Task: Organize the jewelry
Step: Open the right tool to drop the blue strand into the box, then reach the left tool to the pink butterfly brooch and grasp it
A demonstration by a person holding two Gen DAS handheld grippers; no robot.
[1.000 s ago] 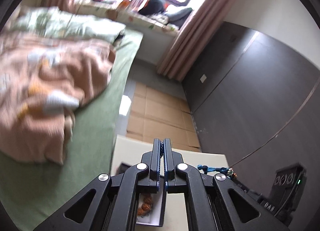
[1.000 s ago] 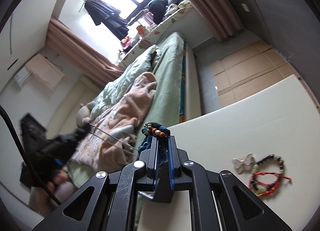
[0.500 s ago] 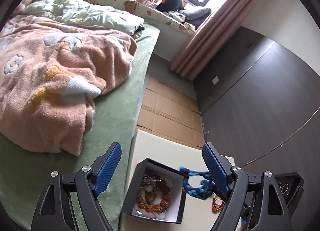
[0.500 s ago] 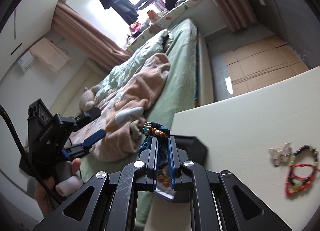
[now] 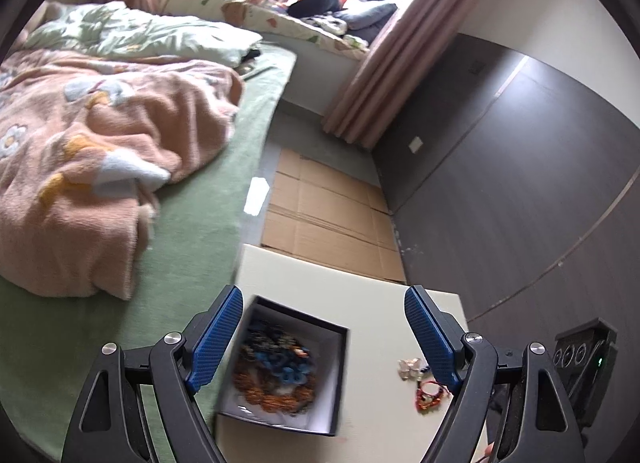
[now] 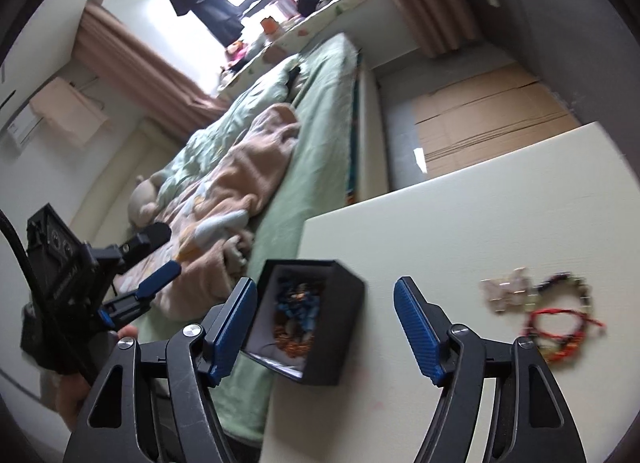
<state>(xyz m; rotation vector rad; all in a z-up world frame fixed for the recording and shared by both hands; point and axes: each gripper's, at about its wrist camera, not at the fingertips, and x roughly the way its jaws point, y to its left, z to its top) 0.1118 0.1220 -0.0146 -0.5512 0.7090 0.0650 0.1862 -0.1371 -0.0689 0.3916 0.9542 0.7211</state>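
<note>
Both hand-held grippers gape wide with nothing between their blue pads: the left hand-held gripper [image 5: 323, 337] and the right hand-held gripper [image 6: 325, 329] each hover above the desk [image 6: 460, 223]. Below them a black jewelry box [image 6: 340, 327] sits at the desk's bed-side edge, holding a blue bracelet [image 5: 288, 367] atop orange beads. Farther toward the desk's opposite edge lie a red bracelet [image 6: 560, 321] and a pale butterfly clip [image 6: 505, 290].
</note>
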